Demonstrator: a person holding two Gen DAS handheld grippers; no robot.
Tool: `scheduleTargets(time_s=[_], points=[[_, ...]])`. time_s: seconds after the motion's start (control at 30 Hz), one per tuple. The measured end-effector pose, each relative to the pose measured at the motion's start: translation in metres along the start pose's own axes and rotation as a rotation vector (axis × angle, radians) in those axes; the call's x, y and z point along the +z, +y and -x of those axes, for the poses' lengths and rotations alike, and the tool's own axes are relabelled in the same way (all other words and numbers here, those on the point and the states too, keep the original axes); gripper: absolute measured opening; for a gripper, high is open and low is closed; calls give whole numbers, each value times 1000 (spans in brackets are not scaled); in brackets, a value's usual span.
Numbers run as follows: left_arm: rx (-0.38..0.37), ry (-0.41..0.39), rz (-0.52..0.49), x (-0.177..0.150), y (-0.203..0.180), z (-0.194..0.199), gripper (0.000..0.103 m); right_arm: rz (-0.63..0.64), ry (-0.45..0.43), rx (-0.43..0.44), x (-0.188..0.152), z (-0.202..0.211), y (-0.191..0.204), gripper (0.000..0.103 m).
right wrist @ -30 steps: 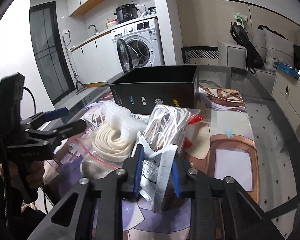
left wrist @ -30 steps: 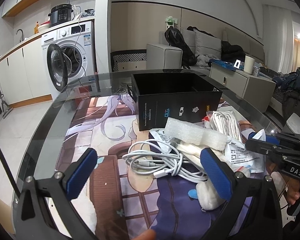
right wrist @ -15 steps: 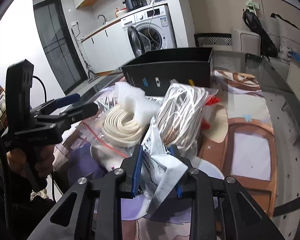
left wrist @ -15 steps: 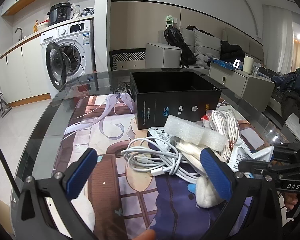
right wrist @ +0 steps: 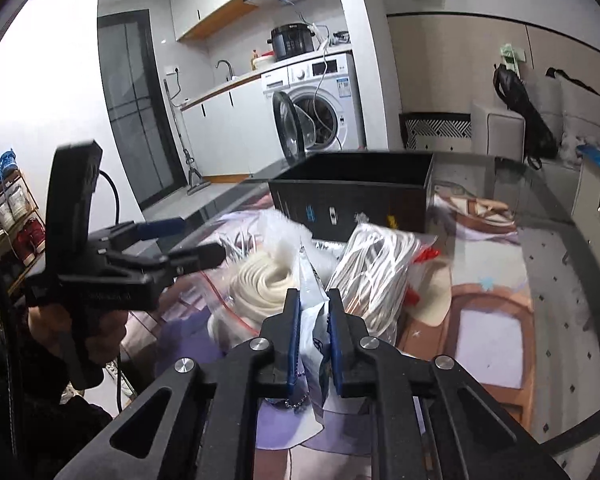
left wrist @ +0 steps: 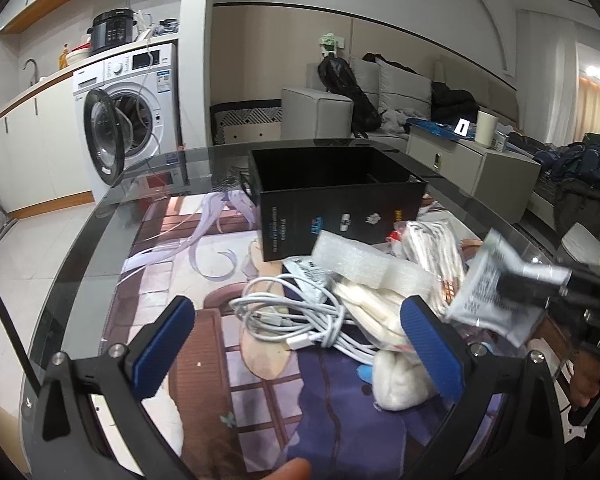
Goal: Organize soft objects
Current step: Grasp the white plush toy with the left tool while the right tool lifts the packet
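My right gripper (right wrist: 314,300) is shut on a white printed plastic packet (right wrist: 314,320) and holds it lifted above the pile; the packet also shows in the left wrist view (left wrist: 490,292). My left gripper (left wrist: 296,320) is open and empty, with a tangled white cable (left wrist: 296,316) between its fingers. The pile holds a foam strip (left wrist: 364,260), a bagged white rope coil (right wrist: 260,280) and a bagged cord bundle (right wrist: 380,268). An open black box (left wrist: 340,204) stands behind the pile.
A glass table edge (left wrist: 72,248) curves at the left, with a printed mat (left wrist: 204,248) under it. A white plush piece (left wrist: 396,380) lies near the left gripper's right finger. A washing machine (left wrist: 128,108) and a sofa (left wrist: 400,92) stand beyond.
My right gripper has lifted the packet up off the pile and raised it. My left gripper has stayed open over the cable.
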State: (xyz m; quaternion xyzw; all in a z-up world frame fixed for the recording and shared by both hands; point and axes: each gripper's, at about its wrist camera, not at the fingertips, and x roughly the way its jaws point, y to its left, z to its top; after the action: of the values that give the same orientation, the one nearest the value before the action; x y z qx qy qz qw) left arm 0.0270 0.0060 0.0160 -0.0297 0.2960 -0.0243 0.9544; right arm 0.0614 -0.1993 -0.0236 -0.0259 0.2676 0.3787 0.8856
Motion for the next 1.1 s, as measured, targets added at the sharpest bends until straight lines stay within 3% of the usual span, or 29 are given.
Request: scheduleTargets(time_s=[0.17, 0.43, 0.57, 1.1], points=[[-39, 8, -56, -7, -22, 6, 103, -26, -92, -20, 4, 19, -6, 13], [-79, 57, -144, -22, -69, 6, 103, -22, -97, -55, 7, 26, -9, 13], [-112, 100, -138, -25, -78, -1, 103, -18, -103, -59, 7, 27, -8, 13], [-73, 240, -138, -37, -95, -36, 103, -25, -101, -74, 4, 28, -9, 13]])
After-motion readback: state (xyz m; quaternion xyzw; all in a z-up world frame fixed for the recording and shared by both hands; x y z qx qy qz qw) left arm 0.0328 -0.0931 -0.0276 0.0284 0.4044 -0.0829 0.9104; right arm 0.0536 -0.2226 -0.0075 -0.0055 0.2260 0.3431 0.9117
